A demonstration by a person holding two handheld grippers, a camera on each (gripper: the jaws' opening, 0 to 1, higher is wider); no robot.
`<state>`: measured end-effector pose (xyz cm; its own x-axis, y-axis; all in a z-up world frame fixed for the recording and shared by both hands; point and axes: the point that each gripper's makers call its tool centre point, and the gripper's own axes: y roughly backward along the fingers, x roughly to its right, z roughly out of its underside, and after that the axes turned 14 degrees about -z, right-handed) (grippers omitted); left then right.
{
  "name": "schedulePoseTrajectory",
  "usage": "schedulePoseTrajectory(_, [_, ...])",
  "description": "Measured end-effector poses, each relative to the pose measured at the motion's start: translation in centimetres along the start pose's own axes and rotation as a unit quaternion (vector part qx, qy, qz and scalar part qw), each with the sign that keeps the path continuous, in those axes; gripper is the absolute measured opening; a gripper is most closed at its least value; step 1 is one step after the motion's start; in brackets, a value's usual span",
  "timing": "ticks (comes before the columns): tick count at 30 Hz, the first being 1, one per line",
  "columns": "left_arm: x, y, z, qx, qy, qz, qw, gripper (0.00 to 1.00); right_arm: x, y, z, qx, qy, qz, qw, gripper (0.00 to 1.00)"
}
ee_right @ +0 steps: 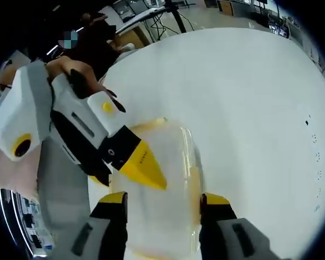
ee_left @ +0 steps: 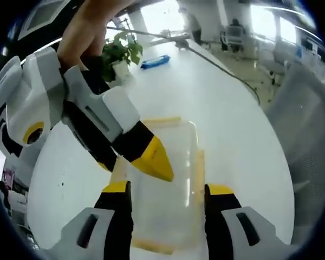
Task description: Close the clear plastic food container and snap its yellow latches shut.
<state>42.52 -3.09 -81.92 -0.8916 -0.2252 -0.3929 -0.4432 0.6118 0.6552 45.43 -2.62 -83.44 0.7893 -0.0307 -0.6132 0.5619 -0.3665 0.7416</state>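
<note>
Nearest in the left gripper view: left gripper [ee_left: 168, 196] with its yellow-tipped fingers [ee_left: 117, 188] spread apart, straddling the clear plastic container [ee_left: 165, 179] without clamping it. Between them, the lid [ee_left: 168, 146] lying flat over the box, apparently seated, though too see-through to be sure of a full seal. Along the right-hand long edge, a yellow latch [ee_left: 200, 173] standing just inside the right finger; another yellow latch strip [ee_left: 162, 119] at the far short end and one [ee_left: 151, 248] at the near end. Cannot tell from here which latches are snapped down.

Coming in from the upper left, the right gripper [ee_left: 154, 160], yellow tip pressed down onto the lid near its left edge; fingers seemingly drawn together into one wedge, holding nothing.

Mirrored in the right gripper view: right gripper [ee_right: 162, 201] fingers parted either side of the same container [ee_right: 162, 179], the left gripper [ee_right: 143, 168] angled in from the upper left, tip on the lid.

Step in hand, as judged: lid down, pressing and latching under way. Next move likely calls for steadying the box with one tip while the other pushes a side latch [ee_right: 195, 181] inward until it clicks.

Farther off: white worktop [ee_left: 206, 97], a potted plant [ee_left: 121, 54], a blue object [ee_left: 155, 61].
</note>
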Motion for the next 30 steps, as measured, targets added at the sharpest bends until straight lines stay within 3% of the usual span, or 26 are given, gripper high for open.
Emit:
schedulePoseTrajectory(7, [0.1,-0.2,0.0,0.002,0.007,-0.011,0.9999,0.49,-0.1,0.0,-0.1,0.008,0.007,-0.002,0.9999,0.52])
schedulePoseTrajectory(13, [0.1,-0.9,0.1,0.002,0.007,-0.071,0.9974,0.48,-0.1,0.0,-0.1,0.02,0.004,0.004,0.9998,0.53])
schedulePoseTrajectory(30, [0.0,-0.9,-0.3,0.001,0.015,-0.068,0.9976,0.49,0.0,0.0,-0.6,0.042,0.004,0.023,0.9989,0.55])
